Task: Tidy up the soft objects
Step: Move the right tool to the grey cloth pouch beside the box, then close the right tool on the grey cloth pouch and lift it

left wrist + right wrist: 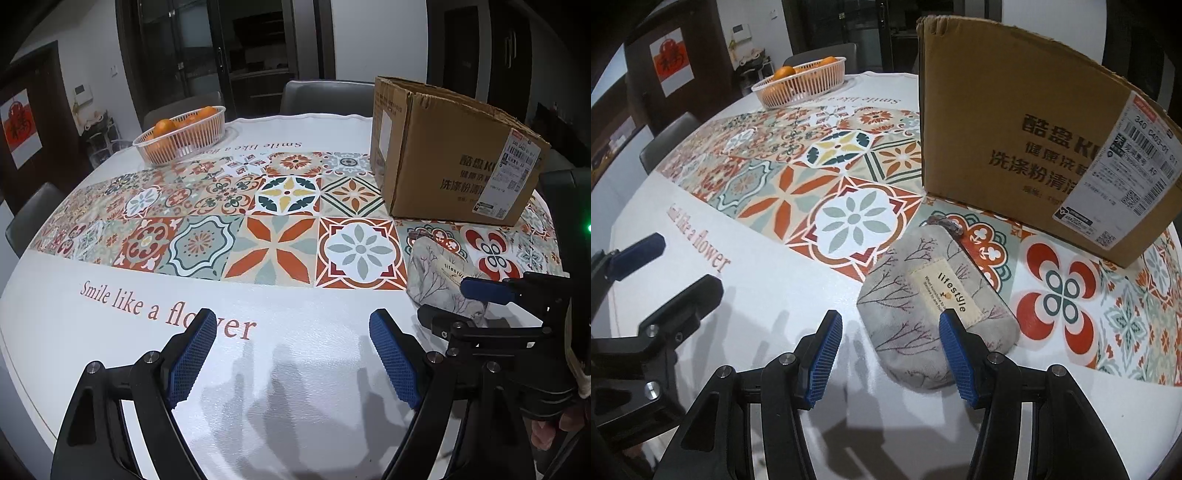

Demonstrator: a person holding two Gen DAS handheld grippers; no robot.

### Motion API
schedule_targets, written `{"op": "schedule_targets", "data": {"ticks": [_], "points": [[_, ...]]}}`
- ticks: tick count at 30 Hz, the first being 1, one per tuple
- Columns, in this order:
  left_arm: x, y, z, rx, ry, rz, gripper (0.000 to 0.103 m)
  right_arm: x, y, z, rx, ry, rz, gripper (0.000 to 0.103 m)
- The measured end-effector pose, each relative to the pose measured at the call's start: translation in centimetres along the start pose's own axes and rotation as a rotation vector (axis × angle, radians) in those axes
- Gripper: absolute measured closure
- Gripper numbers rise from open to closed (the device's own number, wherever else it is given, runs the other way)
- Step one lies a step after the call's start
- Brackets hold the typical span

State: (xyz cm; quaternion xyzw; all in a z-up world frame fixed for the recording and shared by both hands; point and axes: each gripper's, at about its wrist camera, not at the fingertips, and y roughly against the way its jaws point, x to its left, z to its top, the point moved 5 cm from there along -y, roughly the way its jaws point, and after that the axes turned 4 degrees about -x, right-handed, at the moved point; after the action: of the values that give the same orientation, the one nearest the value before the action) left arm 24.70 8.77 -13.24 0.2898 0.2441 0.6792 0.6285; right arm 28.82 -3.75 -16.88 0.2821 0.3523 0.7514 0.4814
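Note:
A soft grey fabric pouch (923, 295) printed with branches and a "lifestyle" label lies on the patterned tablecloth, just in front of a cardboard box (1034, 136). My right gripper (890, 328) is open, its blue fingertips at the pouch's near end, the right pad over the pouch, without closing on it. My left gripper (291, 328) is open and empty above the white part of the cloth, left of the pouch (436, 273). The right gripper (458, 302) shows at the right edge of the left wrist view. The left gripper (665, 262) shows at the left of the right wrist view.
The open cardboard box (443, 155) stands at the right of the round table (74, 332). A white plastic basket of oranges (181, 134) sits at the far left. Grey chairs (325, 96) stand around the table.

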Motion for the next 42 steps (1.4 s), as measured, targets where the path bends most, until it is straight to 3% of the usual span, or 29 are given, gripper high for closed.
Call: {"op": "schedule_targets", "data": {"ticks": [6, 8, 10, 13, 19, 42], "points": [[-0.1, -0.2, -0.1, 0.006, 0.001, 0.002, 0.018, -0.1, -0.3, -0.2, -0.004, 0.0, -0.003, 0.048], [-0.2, -0.3, -0.1, 0.008, 0.002, 0.003, 0.018, -0.4, -0.5, -0.3, 0.001, -0.007, -0.028, 0.06], [-0.4, -0.4, -0.1, 0.012, 0.002, -0.004, 0.018, -0.7, -0.6, -0.3, -0.003, -0.014, -0.02, 0.063], [-0.6, -0.4, -0.2, 0.015, 0.007, -0.017, 0.018, -0.9, -0.5, -0.4, -0.008, -0.028, 0.003, 0.077], [-0.7, -0.2, -0.2, 0.014, 0.011, -0.019, 0.018, -1.0, 0.3, -0.5, -0.033, -0.04, 0.001, 0.091], [-3.4, 3.7, 2.0, -0.085, -0.021, -0.077, 0.018, -1.9, 7.5, -0.3, -0.201, -0.123, -0.003, 0.096]]}}
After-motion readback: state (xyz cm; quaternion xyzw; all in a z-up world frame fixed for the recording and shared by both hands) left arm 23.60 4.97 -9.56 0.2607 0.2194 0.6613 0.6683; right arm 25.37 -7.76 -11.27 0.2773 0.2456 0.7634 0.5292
